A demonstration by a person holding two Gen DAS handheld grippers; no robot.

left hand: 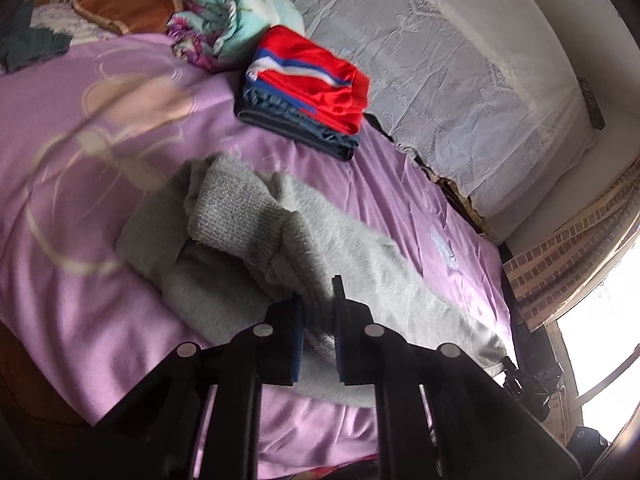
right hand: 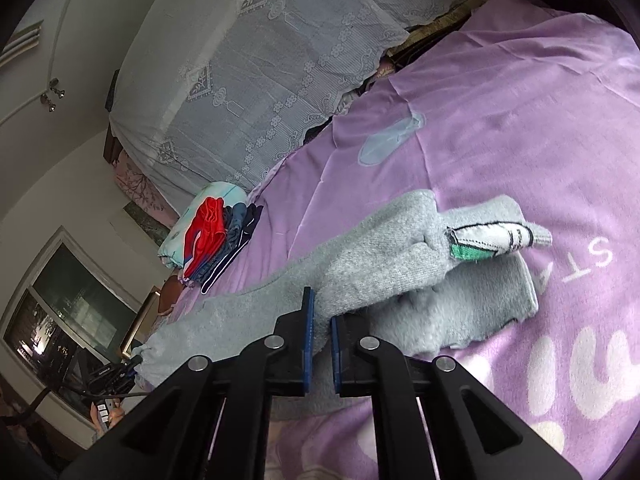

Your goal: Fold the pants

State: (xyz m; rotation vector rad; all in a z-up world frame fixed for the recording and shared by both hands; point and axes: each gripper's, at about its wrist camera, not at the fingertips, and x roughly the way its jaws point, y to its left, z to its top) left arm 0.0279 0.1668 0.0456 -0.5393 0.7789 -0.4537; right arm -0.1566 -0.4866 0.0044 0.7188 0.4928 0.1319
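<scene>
Grey fleece pants (left hand: 240,208) lie partly folded on a purple bedsheet (left hand: 100,140), the waist end doubled over toward the far left. My left gripper (left hand: 318,304) is shut on a ridge of the grey cloth near the fold. In the right wrist view the pants (right hand: 380,248) stretch from a cuffed leg at lower left to the waist at right, where a white and green label (right hand: 492,240) sticks out. There my right gripper (right hand: 320,316) is shut on the edge of the upper layer, lifting it slightly off the sheet (right hand: 520,100).
A stack of folded clothes with a red garment on top (left hand: 304,88) (right hand: 212,236) sits farther up the bed, beside a rolled teal blanket (left hand: 240,12). A lace-covered board (left hand: 440,80) runs along the far side. A dark device on a stand (right hand: 108,372) is past the bed's end.
</scene>
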